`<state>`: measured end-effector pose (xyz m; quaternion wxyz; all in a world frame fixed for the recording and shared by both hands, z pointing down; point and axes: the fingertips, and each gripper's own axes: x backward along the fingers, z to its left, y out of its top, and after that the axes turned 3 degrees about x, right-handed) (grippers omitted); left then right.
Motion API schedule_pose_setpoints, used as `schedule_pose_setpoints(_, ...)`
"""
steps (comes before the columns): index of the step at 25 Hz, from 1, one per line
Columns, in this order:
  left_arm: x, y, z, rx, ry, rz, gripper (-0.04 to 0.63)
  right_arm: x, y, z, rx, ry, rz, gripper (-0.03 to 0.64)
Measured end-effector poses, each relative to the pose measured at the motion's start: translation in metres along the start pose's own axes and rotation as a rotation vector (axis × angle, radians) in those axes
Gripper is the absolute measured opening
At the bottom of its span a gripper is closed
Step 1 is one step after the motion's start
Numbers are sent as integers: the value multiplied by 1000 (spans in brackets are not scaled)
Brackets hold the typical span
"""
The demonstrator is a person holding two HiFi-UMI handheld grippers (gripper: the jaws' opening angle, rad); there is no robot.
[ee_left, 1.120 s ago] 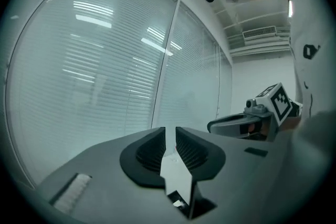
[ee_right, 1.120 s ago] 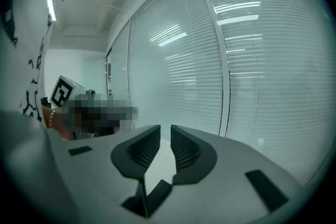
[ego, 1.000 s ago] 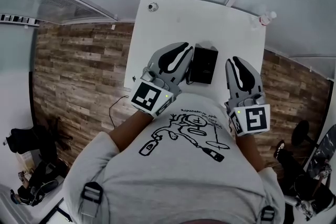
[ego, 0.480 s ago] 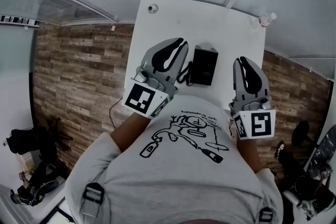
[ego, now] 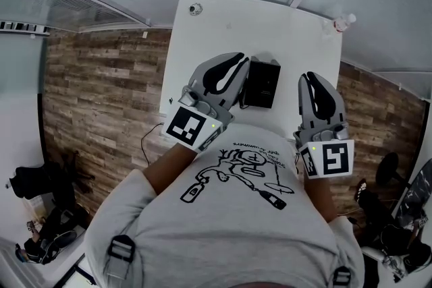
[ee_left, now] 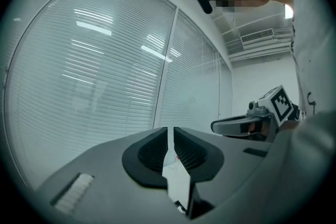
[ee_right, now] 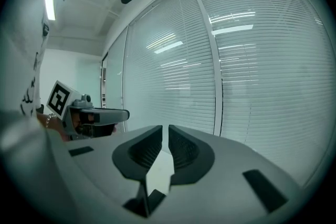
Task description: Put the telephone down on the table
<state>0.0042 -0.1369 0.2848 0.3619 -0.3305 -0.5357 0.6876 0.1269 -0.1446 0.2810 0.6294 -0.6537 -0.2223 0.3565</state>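
The black telephone point(ego: 262, 83) lies flat on the white surface point(ego: 202, 44), close to the near edge where the person stands, between the two claws. The left claw point(ego: 233, 65) hovers just left of the telephone; whether it touches it cannot be told. Its jaws are pressed together with nothing between them, and its own view shows the dark pads point(ee_left: 149, 155) meeting along a thin seam. The right claw point(ego: 312, 81) is to the telephone's right, apart from it, and is likewise closed and empty. Both point away from the person, toward slatted blinds point(ee_right: 252, 60). A small clear bottle point(ego: 342, 23) stands at the surface's far right corner, and a small round object point(ego: 195, 9) sits near the far left corner. Wood-plank floor point(ego: 101, 91) shows left of the surface.
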Motion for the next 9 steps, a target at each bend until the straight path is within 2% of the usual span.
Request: schedule_pose_setpoints(9, -2, -8, -2, 8, -9, 16, 32, 0, -5, -5, 9, -2, 5, 31)
